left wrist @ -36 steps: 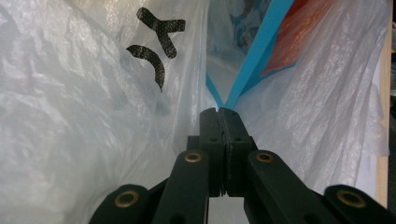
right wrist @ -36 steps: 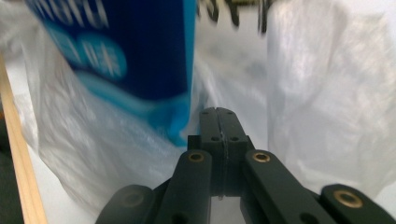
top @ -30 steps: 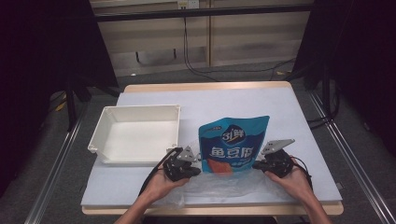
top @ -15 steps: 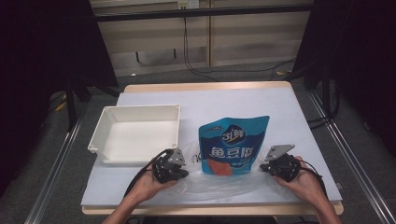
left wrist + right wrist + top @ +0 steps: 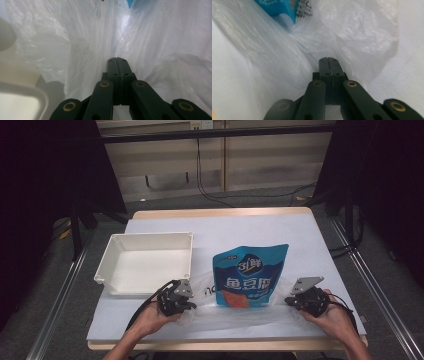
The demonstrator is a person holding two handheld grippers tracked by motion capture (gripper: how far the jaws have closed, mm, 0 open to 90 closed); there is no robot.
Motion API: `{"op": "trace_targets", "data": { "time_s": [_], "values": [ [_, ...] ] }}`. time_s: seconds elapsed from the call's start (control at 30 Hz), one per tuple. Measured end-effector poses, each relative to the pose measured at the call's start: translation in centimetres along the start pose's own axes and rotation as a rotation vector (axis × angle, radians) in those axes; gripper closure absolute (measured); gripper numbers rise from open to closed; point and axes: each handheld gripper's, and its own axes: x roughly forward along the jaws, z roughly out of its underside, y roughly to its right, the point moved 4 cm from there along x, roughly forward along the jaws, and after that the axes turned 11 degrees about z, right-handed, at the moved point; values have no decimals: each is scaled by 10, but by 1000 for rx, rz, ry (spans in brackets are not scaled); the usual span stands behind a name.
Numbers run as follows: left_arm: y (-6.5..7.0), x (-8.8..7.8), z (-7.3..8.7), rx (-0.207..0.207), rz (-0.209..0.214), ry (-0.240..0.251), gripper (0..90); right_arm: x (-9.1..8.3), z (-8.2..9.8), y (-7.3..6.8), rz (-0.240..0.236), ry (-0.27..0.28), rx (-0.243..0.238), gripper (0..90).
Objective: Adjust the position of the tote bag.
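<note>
A person works at a bench (image 5: 320, 245) covered in pale sheeting, a hand-held gripper in each hand, both pinching the same clear plastic bag (image 5: 235, 312) that lies flattened along the near edge. The left hand-held gripper (image 5: 186, 306) sits at about 7 o'clock from the bench's centre, its jaws pressed fully together with a fold of the thin film caught between them, as the left gripper view (image 5: 119, 60) shows at close range. The right hand-held gripper (image 5: 290, 301), at about 5 o'clock, is likewise clamped tight on the opposite edge of the bag (image 5: 352, 32), its jaw tips meeting with film bunched around them (image 5: 328, 59). Between the two, a blue snack pouch (image 5: 249, 276) printed with white Chinese characters lies flat, its lower end resting on the plastic bag; whether it lies on the film or partly inside it cannot be told. A corner of the blue pouch (image 5: 279, 8) appears through the plastic at 11 o'clock in the right gripper view. An empty white plastic tray (image 5: 107, 265) stands at 9 o'clock, just beyond the left hand-held gripper.
</note>
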Motion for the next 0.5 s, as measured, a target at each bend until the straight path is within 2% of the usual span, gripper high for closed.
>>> {"op": "trace_targets", "data": {
  "time_s": [0.07, 0.13, 0.23, 0.37, 0.5],
  "values": [
    [0, -2, 4, -22, 18, 17, 900, -2, 4, 1, 1, -1, 23, 900],
    [0, -2, 5, -22, 16, 22, 900, -3, 6, 2, -4, 7, 27, 900],
    [1, -3, 5, -15, 16, 11, 900, -3, 6, 2, 10, -5, 19, 900],
    [2, -2, 5, -11, 10, 13, 900, -4, 8, 3, -2, -5, 22, 900],
    [0, -3, 6, -37, 25, 26, 900, -5, 8, 2, 2, -6, 22, 900]
  ]
}}
